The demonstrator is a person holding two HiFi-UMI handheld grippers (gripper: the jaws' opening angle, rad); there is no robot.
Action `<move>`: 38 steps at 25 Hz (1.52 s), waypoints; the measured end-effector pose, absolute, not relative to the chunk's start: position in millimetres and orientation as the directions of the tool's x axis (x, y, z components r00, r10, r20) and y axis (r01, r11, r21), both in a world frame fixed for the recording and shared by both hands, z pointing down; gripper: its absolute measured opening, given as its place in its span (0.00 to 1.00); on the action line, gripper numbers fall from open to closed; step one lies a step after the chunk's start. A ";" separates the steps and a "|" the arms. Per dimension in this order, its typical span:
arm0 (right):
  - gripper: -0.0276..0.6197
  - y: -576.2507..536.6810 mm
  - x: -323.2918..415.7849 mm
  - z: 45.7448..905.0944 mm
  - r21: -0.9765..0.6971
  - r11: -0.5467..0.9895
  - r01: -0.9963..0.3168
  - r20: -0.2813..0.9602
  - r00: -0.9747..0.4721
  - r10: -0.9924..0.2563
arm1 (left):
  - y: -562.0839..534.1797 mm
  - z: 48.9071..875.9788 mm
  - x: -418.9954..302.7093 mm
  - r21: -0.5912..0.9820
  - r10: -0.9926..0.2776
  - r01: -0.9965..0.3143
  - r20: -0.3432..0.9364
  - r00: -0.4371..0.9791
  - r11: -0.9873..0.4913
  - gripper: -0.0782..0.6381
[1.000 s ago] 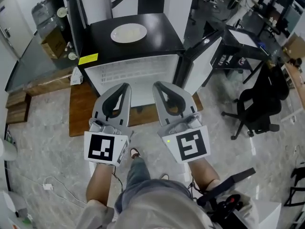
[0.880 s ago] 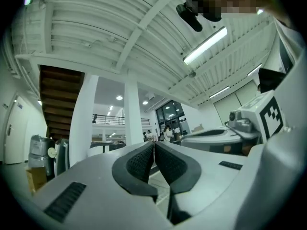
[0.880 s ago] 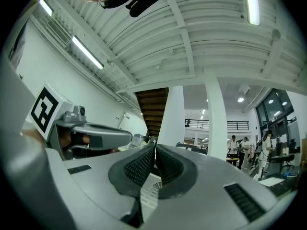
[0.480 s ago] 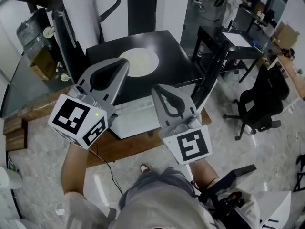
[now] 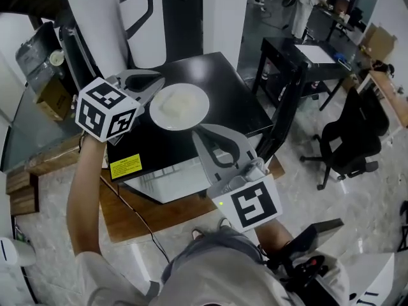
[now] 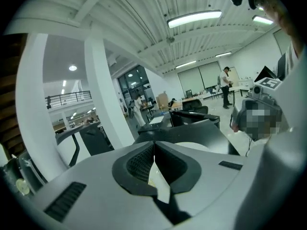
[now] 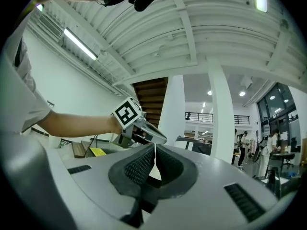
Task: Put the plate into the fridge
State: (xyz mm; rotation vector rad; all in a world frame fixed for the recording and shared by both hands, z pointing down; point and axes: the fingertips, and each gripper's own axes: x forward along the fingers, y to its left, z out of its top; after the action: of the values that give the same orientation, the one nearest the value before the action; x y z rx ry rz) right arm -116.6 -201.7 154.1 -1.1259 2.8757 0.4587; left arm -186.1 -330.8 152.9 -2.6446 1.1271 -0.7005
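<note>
Head view: plate (image 5: 182,107) lies flat on top of the fridge (image 5: 233,91), not inside it. The door (image 5: 280,123) stands swung open at the fridge's right. The white interior shows below the fridge's front edge.

Left gripper (image 5: 159,81) is over the left edge of the fridge top, tips just beside the plate's rim (contact: cannot tell). Right gripper (image 5: 199,131) is at the fridge's front edge. Its tips are near the plate's near rim but apart from it.

Left gripper view adds the jaw detail: the jaws meet at the tips with nothing between the pads. The plate's pale surface shows past them on the black fridge top.

Right gripper view: jaws likewise pressed together, empty. This view looks across the fridge. It catches the left gripper's marker cube (image 7: 126,113) and the bare forearm (image 7: 72,123) side-on, and the yellow sticker (image 7: 97,151) on the fridge's front.
</note>
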 end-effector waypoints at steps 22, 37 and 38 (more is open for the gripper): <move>0.07 -312.0 -141.3 188.1 0.364 0.773 -0.519 0.162 -0.782 -0.602 | -462.3 212.0 -192.6 -0.356 -0.614 -0.510 0.576 0.540 -0.783 0.14; 0.07 -313.5 -134.2 190.5 0.367 0.747 -0.554 0.154 -0.756 -0.636 | -465.8 237.5 -187.3 -0.359 -0.560 -0.447 0.667 0.491 -0.819 0.14; 0.07 -312.1 -134.5 190.7 0.375 0.745 -0.551 0.158 -0.754 -0.637 | -464.4 238.8 -186.9 -0.368 -0.559 -0.437 0.675 0.482 -0.821 0.14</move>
State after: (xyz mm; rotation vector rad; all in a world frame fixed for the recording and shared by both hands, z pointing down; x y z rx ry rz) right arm -134.5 -312.1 190.7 -1.1108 3.1913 0.5346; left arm -186.9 -464.4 238.8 -2.5761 0.8713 -1.2561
